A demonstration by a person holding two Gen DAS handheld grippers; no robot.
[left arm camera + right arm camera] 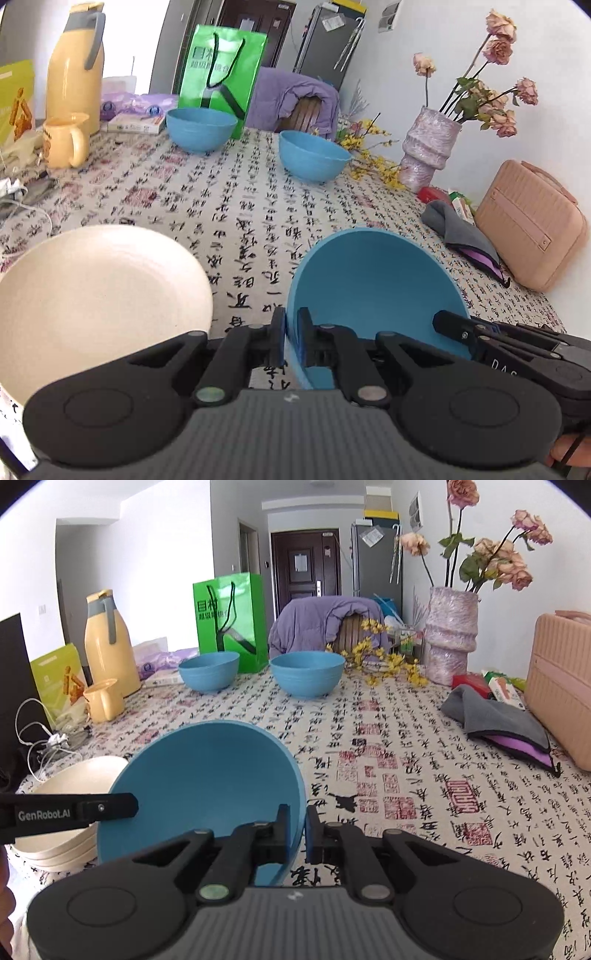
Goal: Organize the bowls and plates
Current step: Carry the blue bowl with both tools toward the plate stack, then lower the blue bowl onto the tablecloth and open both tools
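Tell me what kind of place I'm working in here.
Probably a lived-in home dining area: a table under a calligraphy-print cloth, a refrigerator beside the entrance door, and a vase of dried roses.

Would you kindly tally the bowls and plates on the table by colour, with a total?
Blue bowls: 3, one held, two on the far side
Cream plates: 3, stacked
Total: 6
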